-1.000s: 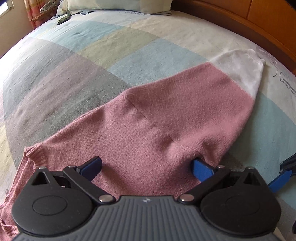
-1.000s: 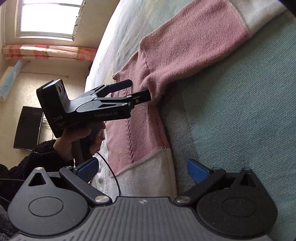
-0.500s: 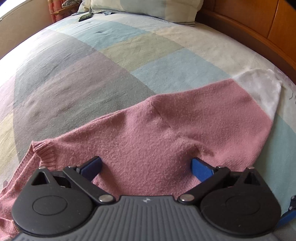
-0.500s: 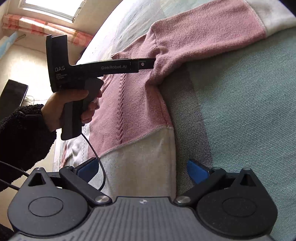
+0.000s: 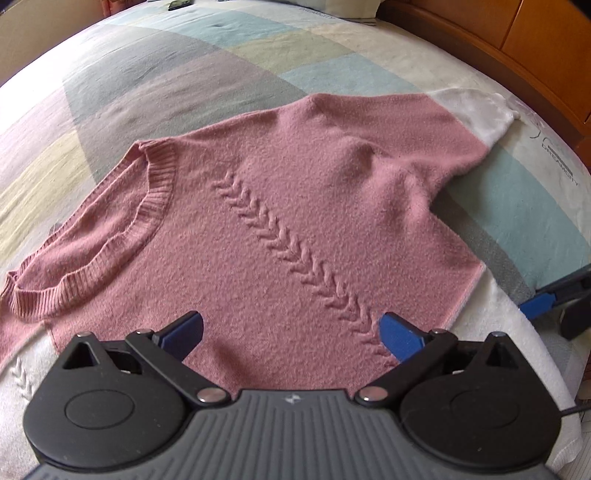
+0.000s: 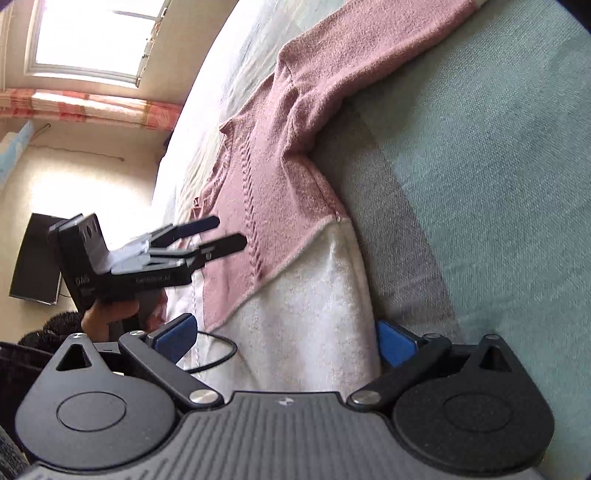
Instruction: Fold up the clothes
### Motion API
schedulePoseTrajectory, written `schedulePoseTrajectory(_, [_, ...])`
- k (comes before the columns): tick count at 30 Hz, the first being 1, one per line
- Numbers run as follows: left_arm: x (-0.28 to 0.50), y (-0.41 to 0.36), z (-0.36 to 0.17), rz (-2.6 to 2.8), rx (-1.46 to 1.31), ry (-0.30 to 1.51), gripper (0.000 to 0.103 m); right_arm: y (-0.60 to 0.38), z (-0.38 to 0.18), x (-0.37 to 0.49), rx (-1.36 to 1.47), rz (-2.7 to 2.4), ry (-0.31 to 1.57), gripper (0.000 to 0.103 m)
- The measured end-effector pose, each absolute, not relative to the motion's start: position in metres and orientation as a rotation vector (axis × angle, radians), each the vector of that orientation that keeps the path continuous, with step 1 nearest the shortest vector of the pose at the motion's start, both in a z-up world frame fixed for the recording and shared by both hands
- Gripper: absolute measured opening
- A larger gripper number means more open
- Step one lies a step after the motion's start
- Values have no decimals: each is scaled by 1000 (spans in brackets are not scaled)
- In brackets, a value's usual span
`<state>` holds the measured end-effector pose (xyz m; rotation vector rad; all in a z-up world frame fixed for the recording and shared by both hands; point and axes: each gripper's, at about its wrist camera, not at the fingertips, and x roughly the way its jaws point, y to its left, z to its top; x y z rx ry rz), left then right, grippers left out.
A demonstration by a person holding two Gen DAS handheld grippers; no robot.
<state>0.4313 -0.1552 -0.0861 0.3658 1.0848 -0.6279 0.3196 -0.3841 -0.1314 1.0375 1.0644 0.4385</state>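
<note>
- I see the sweater (image 5: 295, 221) lying spread flat on the bed (image 5: 155, 85): a fuzzy pink knit with a raised herringbone cable down the middle, a ribbed round neckline at my left, and cream-white knit at the lower body and the cuff.
- One sleeve (image 5: 436, 136) runs toward the far right, pink until it turns to white at the cuff, near the wooden headboard (image 5: 517, 40).
- My left gripper (image 5: 291, 332) hovers over the lower pink part, its blue-padded fingers spread wide with nothing between them.
- My right gripper (image 6: 284, 338) is likewise wide apart and empty, its pads straddling the white hem, which looks thick and terry-like; I cannot tell whether they touch it.
- From the right wrist view, the left gripper (image 6: 225, 232) appears as a black pistol-grip tool held by a hand (image 6: 110, 317) in a dark fleecy sleeve, slightly blurred.
- The bedspread is a woven patchwork of blue, grey, pale yellow and cream blocks; a pillow (image 5: 347, 7) sits at the head.
- Beyond the bed I see a bright window (image 6: 96, 37) above a striped pink curtain (image 6: 85, 107), and a dark flat screen (image 6: 33, 258) by the beige wall.
</note>
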Motion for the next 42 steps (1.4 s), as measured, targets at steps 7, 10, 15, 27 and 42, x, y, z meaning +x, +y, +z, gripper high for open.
schedulePoseTrajectory(7, [418, -138, -81, -634, 381, 1096, 101, -378, -142, 346, 1065, 680, 1245, 103])
schedulePoseTrajectory(10, [419, -135, -80, -626, 392, 1094, 101, -381, -146, 310, 1052, 781, 1384, 103])
schedulePoseTrajectory(15, [414, -132, -81, -627, 412, 1103, 101, -399, -148, 252, 1099, 786, 1442, 103])
schedulePoseTrajectory(27, [372, -89, -78, -588, 522, 1048, 101, -393, -66, 244, 356, 349, 1213, 103])
schedulePoseTrajectory(42, [223, 46, -94, -502, 366, 1254, 101, -276, -102, 214, -305, 518, 1150, 103])
